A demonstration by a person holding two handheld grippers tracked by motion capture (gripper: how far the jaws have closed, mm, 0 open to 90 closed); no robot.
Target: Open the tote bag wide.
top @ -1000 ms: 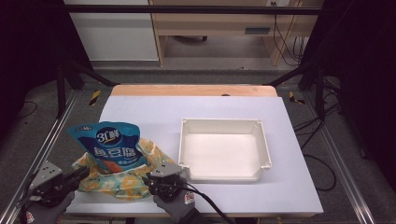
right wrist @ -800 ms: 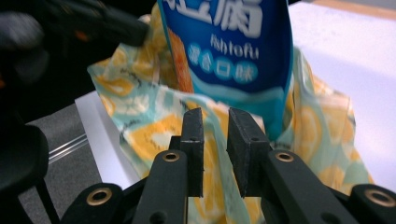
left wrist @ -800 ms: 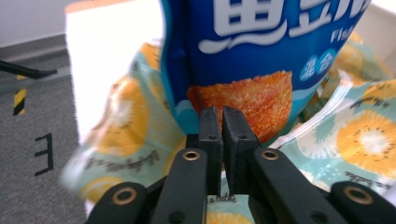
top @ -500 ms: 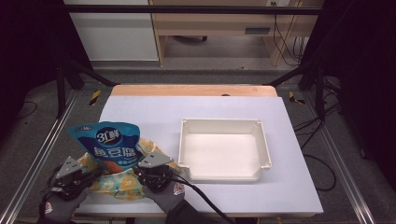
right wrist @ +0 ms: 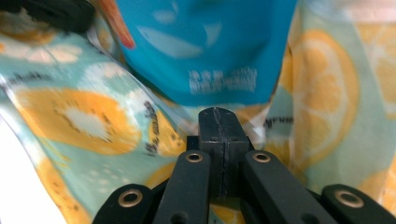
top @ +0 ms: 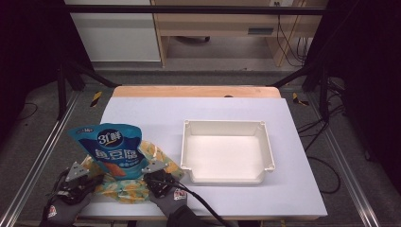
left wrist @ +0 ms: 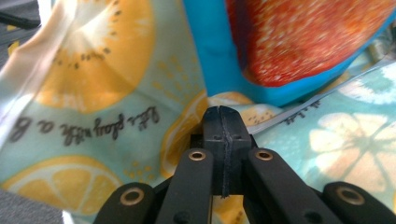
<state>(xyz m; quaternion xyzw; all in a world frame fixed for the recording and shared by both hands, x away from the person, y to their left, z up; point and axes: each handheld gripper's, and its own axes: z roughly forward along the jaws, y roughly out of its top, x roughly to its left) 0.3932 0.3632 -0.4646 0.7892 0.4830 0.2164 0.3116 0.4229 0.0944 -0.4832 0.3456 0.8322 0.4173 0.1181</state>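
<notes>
Since the earlier frames both grippers have come down and in toward the fruit-print bag, the left one up from the table's near-left corner, and the jaws of both have just been closing. Now, from left: the left gripper (top: 87, 178) sits at the bag's near-left edge, grey plate up, gloved hand (top: 61, 208) behind it at the table edge. In the left gripper view its jaws meet flat, no gap, with the print fabric right at the tips (whether any fabric is pinched between them I cannot tell). The fruit-print bag (top: 120, 189) lies crumpled on the white table (top: 198, 109) at its near-left part, pale green with orange slices and script lettering. A blue snack pouch (top: 111, 149) stands up out of it, tilted a little left, red-orange food picture on its front, its lower part tucked in the fabric. The right gripper (top: 158, 178) is at the bag's near-right edge, cable trailing toward the bottom; in the right gripper view its jaws are pressed together too, tips against the fabric just below the pouch's blue base (pinch again unclear). Right of the bag, close beside it, a shallow white tray (top: 227, 124) sits mid-table.
</notes>
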